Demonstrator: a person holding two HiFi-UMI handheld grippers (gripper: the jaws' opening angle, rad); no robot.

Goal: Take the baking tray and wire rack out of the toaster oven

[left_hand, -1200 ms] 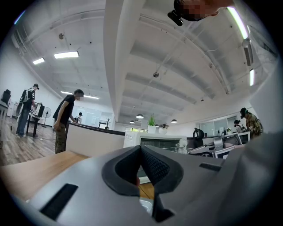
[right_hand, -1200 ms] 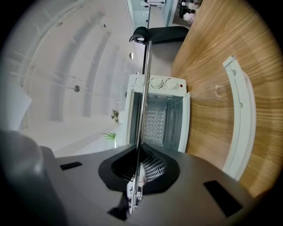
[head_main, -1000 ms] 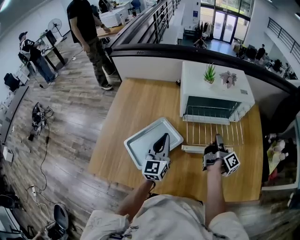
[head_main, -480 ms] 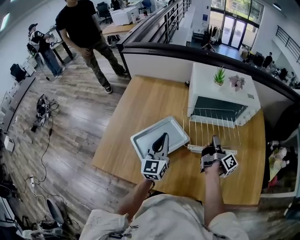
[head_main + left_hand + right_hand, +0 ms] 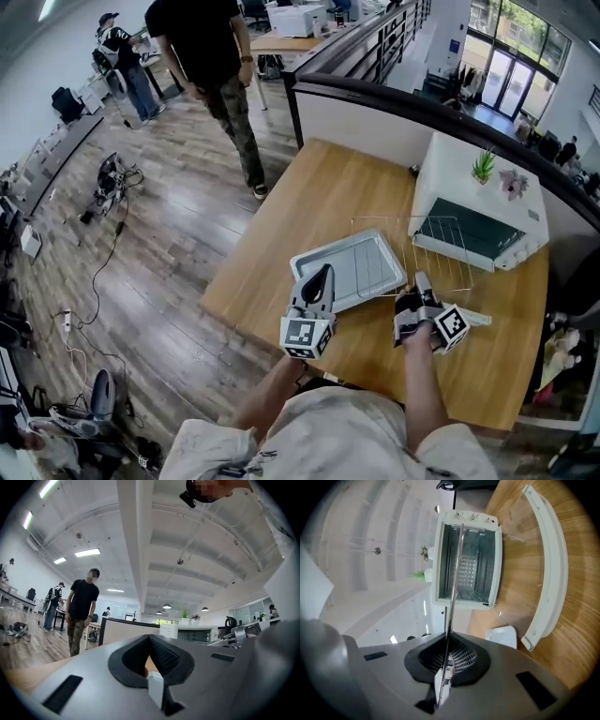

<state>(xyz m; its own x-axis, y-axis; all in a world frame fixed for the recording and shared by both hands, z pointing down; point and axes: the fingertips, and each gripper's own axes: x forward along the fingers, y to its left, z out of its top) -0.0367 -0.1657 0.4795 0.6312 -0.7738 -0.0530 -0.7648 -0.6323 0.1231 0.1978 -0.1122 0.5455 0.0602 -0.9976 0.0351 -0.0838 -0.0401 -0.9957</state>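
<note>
The white toaster oven [image 5: 480, 214] stands at the table's far right, its cavity empty in the right gripper view [image 5: 466, 564]. My right gripper [image 5: 419, 279] is shut on the near edge of the wire rack [image 5: 424, 246], which hangs level in the air between the oven and the baking tray, its left part over the tray. Seen from that gripper [image 5: 446, 639], the rack [image 5: 453, 588] is an edge-on wire line. The grey baking tray [image 5: 349, 270] lies on the table. My left gripper [image 5: 324, 274] hovers at the tray's near edge, shut [image 5: 149, 637], nothing seen between its jaws.
The oven's white door [image 5: 472, 318] lies folded open on the wooden table [image 5: 291, 202], just right of my right gripper. Two small potted plants [image 5: 484, 167] stand on the oven. A person [image 5: 211, 47] stands on the floor beyond the table's left corner.
The rack has come fully out of the oven and swung left, partly over the tray. Both grippers have shifted left, and the head view has turned with them.
</note>
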